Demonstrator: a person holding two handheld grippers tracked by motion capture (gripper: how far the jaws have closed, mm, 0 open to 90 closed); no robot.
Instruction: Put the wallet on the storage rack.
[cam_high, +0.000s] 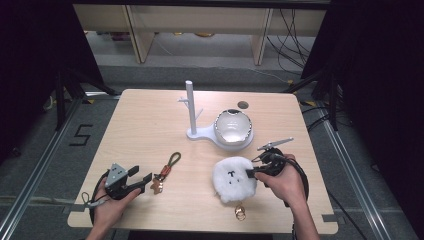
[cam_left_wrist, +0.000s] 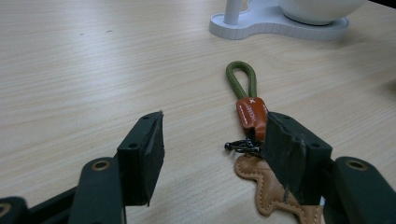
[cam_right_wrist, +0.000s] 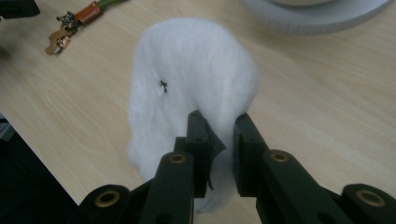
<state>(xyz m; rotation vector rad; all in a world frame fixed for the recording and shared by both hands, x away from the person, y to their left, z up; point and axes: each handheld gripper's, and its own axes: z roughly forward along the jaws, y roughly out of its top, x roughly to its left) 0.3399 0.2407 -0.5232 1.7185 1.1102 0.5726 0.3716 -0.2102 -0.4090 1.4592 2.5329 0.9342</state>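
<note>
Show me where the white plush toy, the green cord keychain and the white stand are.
white plush toy (cam_high: 233, 179), high view, middle of its fluffy body.
green cord keychain (cam_left_wrist: 251, 112), left gripper view, its orange leather tab.
white stand (cam_high: 191, 105), high view, its upright post.

Wooden table (cam_high: 150, 125), white stand (cam_high: 220, 136), keychain (cam_high: 165, 172), plush (cam_high: 234, 179)

1. I read a black "5" marked on the grey floor (cam_high: 60, 150) left of the table (cam_high: 150, 120); the digit (cam_high: 81, 135) sits beside a rail, seen from the high view.
2. On the orange leather tab (cam_left_wrist: 251, 112) of the green-loop keychain (cam_left_wrist: 243, 81), in the left gripper view, I make out a small white "X" and a line of tiny white print below it, too small for me to read.
3. I find no other legible writing.
</note>
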